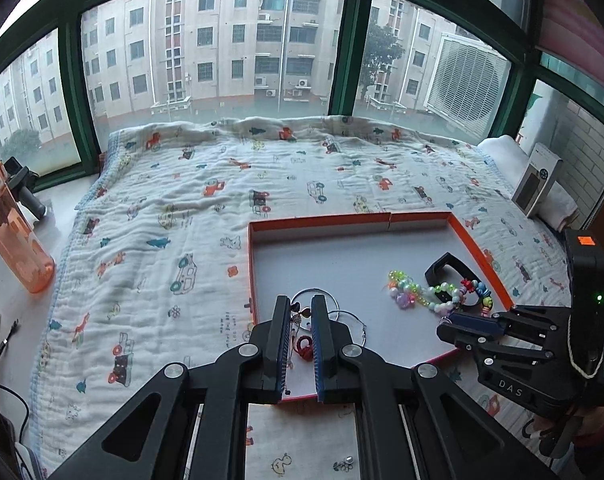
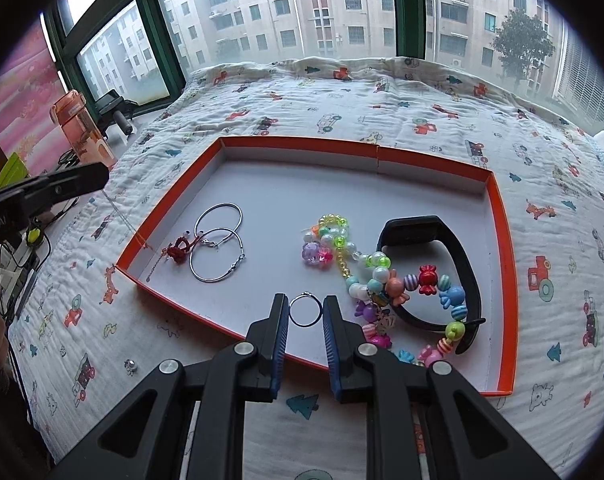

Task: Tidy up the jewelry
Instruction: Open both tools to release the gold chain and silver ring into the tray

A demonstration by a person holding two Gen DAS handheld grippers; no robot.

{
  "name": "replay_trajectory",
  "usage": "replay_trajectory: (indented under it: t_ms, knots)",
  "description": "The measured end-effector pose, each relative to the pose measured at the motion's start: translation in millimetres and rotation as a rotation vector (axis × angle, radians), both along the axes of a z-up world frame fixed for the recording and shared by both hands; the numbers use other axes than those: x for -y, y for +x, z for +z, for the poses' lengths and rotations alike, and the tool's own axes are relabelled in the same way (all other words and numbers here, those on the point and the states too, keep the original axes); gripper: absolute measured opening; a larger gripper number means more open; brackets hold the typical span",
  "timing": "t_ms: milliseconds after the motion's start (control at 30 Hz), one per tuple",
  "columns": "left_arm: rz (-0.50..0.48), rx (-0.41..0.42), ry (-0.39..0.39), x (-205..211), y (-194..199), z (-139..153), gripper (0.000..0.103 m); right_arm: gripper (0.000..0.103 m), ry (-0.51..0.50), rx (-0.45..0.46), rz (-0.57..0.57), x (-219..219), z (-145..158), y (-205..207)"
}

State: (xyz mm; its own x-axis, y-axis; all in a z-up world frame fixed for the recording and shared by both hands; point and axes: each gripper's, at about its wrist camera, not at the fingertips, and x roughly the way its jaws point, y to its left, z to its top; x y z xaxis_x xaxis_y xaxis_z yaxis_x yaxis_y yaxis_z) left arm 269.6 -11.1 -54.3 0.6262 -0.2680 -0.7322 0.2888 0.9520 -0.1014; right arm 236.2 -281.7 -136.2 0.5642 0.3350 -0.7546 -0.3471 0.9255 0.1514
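Right gripper [image 2: 306, 312] pinches a small ring [image 2: 305, 309] over the tray's [image 2: 506, 280] near edge; your left gripper [image 1: 301, 316] holds a thin chain [image 1: 292, 344]. Hoops, bracelets already inside; one stud [image 2: 131, 365] outside.

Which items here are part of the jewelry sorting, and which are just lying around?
Part of the job: orange tray, hoop earrings, red charm chain, bead bracelets, black wristband, ring held in the right gripper.

Lying about: orange bottle, boxed item, small stud on the blanket.
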Motion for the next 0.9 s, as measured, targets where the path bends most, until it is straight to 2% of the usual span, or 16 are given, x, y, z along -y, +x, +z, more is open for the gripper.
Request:
replay_trajectory:
  t_ms: [433, 533, 600, 667, 900]
  knots:
    - [-0.008, -0.124, 0.004, 3, 8, -52, 0.012, 0.022, 0.014, -0.012, 0.003, 1, -1, 0]
    - [0.000, -0.153, -0.003, 2, 9, -60, 0.017, 0.022, 0.008, -0.006, 0.011, 0, 0, -1]
    - [0.004, -0.158, -0.009, 1, 9, -63, 0.026, 0.023, 0.011, -0.006, 0.014, 0, 0, -2]
    - [0.010, -0.157, -0.009, 0, 8, -63, 0.030, 0.025, 0.013, -0.004, 0.013, 0, 2, -3]
    - [0.019, -0.137, -0.019, -5, -8, -50, 0.030, 0.028, 0.027, 0.005, 0.029, -2, 10, -18]
